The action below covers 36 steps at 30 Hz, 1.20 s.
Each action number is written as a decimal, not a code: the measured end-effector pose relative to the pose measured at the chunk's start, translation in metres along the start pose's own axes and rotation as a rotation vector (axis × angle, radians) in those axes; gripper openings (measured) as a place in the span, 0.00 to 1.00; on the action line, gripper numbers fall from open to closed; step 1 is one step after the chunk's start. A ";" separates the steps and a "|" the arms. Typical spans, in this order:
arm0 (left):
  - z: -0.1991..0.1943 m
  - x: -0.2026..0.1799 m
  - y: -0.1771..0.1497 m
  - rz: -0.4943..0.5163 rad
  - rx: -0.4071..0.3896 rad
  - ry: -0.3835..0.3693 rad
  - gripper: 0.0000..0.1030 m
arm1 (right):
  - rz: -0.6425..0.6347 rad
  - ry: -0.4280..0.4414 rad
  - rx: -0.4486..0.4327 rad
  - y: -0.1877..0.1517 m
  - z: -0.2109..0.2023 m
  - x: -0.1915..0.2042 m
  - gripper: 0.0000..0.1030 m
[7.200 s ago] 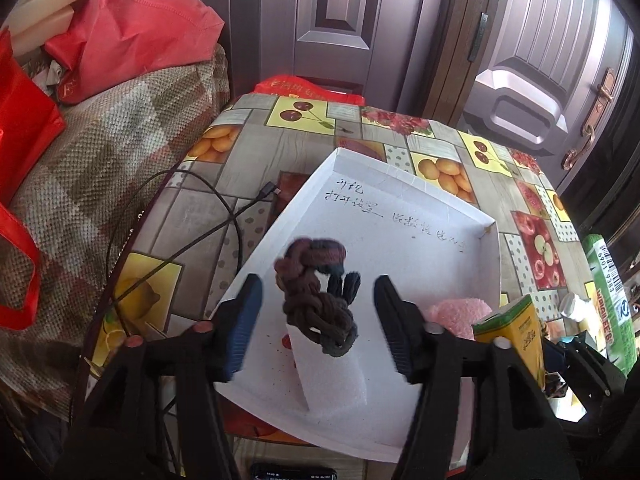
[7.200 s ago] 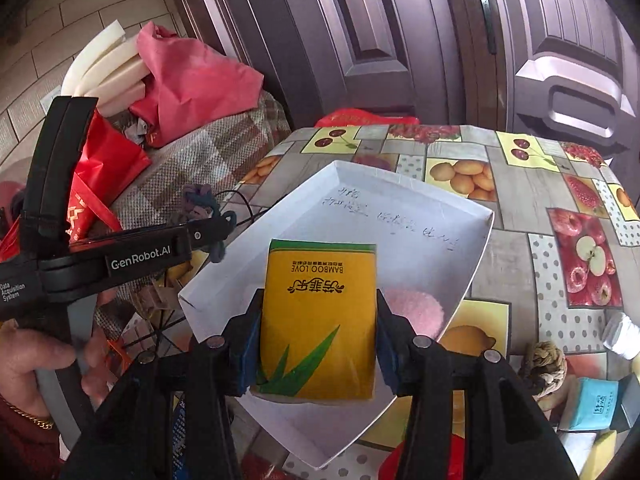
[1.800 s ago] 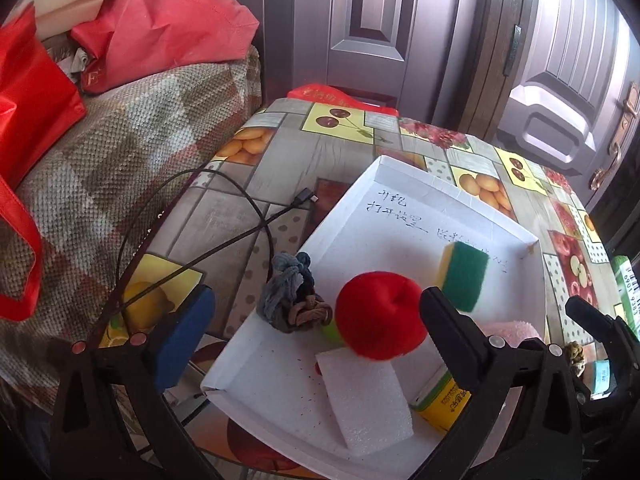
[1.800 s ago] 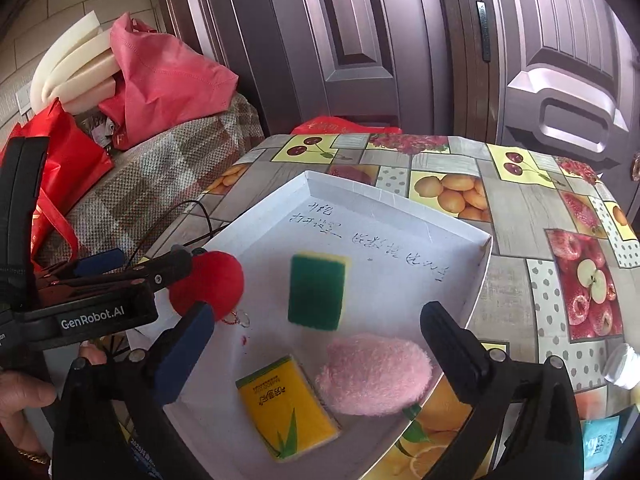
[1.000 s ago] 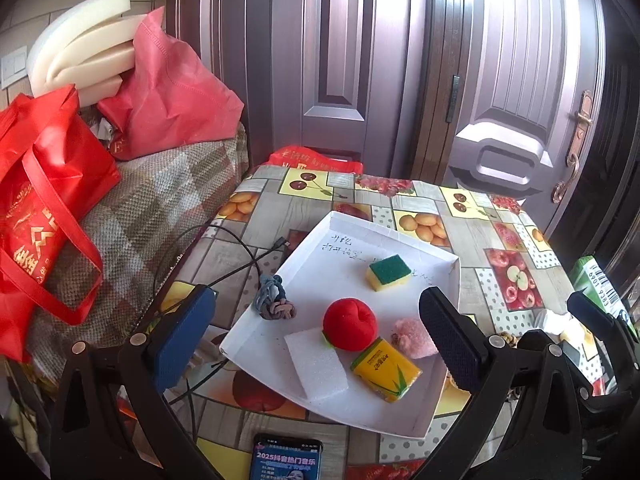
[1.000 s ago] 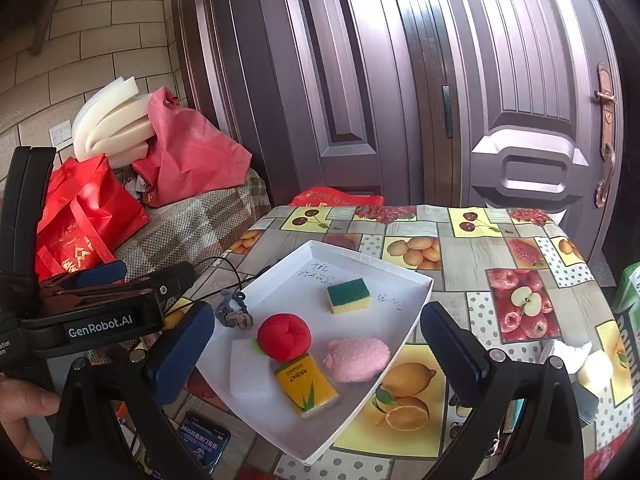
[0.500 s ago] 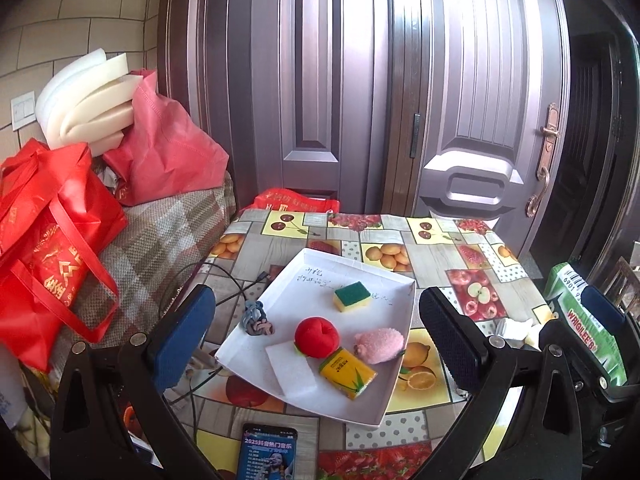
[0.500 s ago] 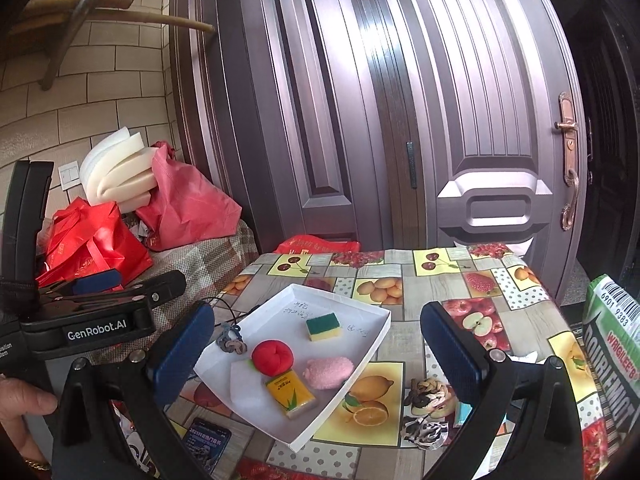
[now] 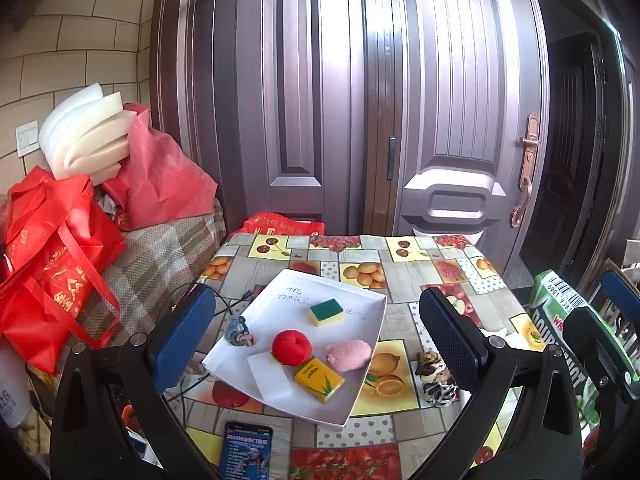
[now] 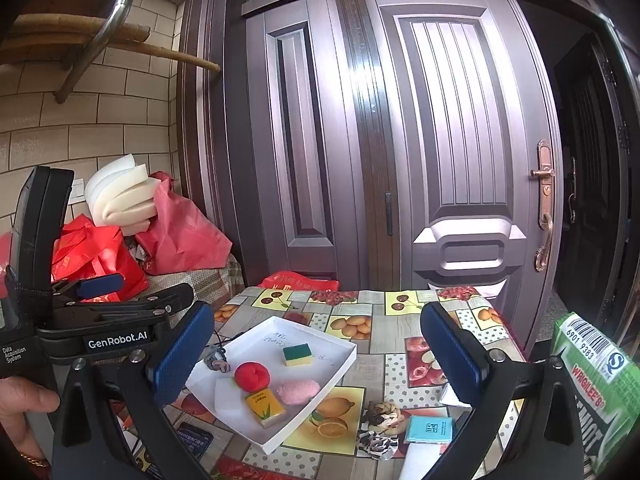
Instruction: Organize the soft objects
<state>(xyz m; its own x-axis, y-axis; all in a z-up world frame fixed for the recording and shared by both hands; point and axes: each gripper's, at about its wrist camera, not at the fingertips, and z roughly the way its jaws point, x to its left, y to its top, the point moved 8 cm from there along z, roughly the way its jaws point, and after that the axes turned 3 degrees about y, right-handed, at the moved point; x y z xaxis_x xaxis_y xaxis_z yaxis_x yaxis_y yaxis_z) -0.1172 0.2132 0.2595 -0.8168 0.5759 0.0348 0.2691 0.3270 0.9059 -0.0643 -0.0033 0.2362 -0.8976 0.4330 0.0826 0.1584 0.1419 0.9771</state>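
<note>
Clutter around the table

We saw a phone (image 9: 245, 453) lying on the table (image 9: 404, 272) near its front edge, red bags (image 9: 52, 264) heaped at the left, and a closed door (image 9: 452, 128) behind.

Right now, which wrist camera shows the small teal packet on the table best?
The right wrist view: the teal packet lies in plain sight beside the braided scrunchies, outside the white tray. The left wrist view does not show it at all.

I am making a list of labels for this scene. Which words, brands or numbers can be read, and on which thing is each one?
"GenRobot.AI" and "Data Acquisition System": left gripper body.
"6901 9383" and "WRIGLEY'S": green bag.
Handwriting in the white tray: unreadable.
Yellow packet, blue packet, phone, red bag: print too small or blurred.
</note>
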 end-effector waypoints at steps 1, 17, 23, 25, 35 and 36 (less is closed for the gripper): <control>-0.001 -0.004 0.001 0.003 -0.005 0.000 1.00 | -0.002 -0.003 -0.006 0.001 -0.003 -0.004 1.00; 0.033 -0.077 -0.054 0.075 0.161 -0.122 1.00 | 0.213 -0.245 0.142 -0.062 -0.039 -0.139 1.00; 0.036 -0.103 -0.085 0.165 0.216 -0.054 1.00 | 0.209 -0.271 0.184 -0.085 -0.056 -0.152 1.00; 0.035 -0.107 -0.092 0.173 0.229 -0.054 1.00 | 0.232 -0.271 0.208 -0.094 -0.058 -0.156 1.00; 0.012 -0.101 -0.083 0.196 0.195 0.119 1.00 | 0.093 -0.322 0.116 -0.063 -0.079 -0.144 1.00; 0.009 -0.101 -0.082 0.213 0.189 0.137 1.00 | 0.068 -0.350 0.105 -0.058 -0.082 -0.142 1.00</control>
<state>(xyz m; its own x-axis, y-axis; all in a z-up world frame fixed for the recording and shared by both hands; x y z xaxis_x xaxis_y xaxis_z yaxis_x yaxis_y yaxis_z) -0.0524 0.1355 0.1781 -0.7896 0.5442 0.2835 0.5211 0.3509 0.7780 0.0203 -0.1456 0.1839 -0.6916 0.7200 0.0571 0.2707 0.1851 0.9447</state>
